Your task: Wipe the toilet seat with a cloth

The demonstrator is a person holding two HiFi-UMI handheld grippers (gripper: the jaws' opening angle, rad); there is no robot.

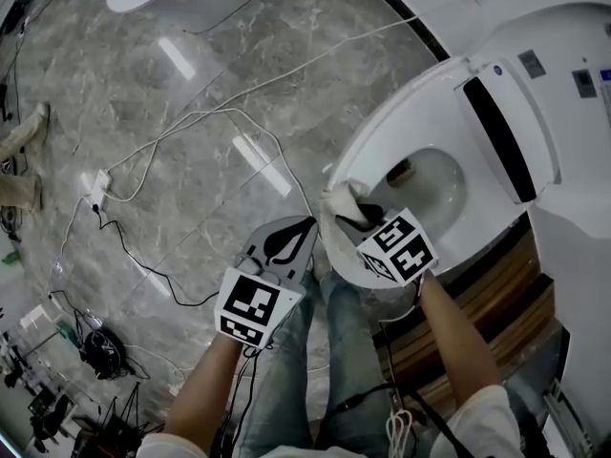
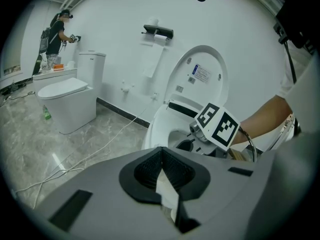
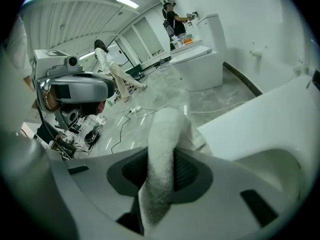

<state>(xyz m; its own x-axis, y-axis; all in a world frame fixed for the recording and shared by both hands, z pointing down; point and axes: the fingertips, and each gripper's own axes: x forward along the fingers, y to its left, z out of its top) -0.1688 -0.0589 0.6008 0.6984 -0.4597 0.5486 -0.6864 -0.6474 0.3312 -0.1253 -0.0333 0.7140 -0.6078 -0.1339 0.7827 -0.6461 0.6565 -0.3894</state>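
- Cloth: one, pale and fluffy, bunched at the front edge of the toilet seat, centre right in the head view.
- Right claw: one, clamped on the cloth.
- Left claw: one, clenched. A pale sliver shows at its seam, and it hangs off the toilet, low in the centre of the head view.
- Toilets: two. The lid of the near one is raised. The second toilet stands upper left.
- Progress: wiping looks barely begun. No wiped trace can be made out, so most of the ring appears left.
- Floor cables: several, white and black.
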